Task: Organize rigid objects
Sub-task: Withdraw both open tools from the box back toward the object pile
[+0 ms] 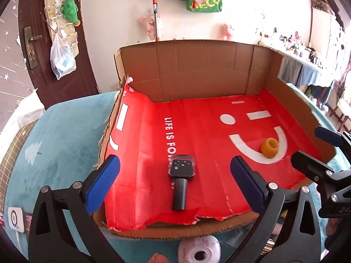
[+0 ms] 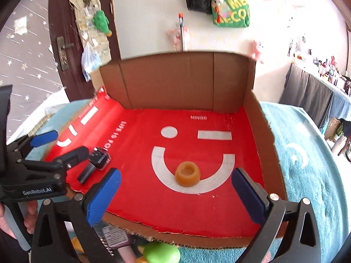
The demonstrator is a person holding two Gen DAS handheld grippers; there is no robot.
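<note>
An open cardboard box (image 1: pixel 197 70) lined with red paper sits on a teal blanket. A black microphone-shaped object (image 1: pixel 181 182) lies on the red floor near the front, just beyond and between the tips of my left gripper (image 1: pixel 175 164); the wide-open jaws do not touch it. An orange ring-shaped cup (image 2: pixel 187 174) rests on the white smile print, just beyond my right gripper (image 2: pixel 176 175), which is also wide open and holds nothing. Each gripper shows in the other's view: the right gripper (image 1: pixel 311 144) at the right edge, the left gripper (image 2: pixel 68 144) over the microphone (image 2: pixel 94 164).
In front of the box lie a white tape roll (image 1: pixel 199 251), a green rounded toy (image 2: pixel 161 254) and a pink-handled brush (image 2: pixel 114 236). A white device (image 1: pixel 15 219) lies on the blanket at left. The box walls (image 2: pixel 175 81) rise at the back and sides.
</note>
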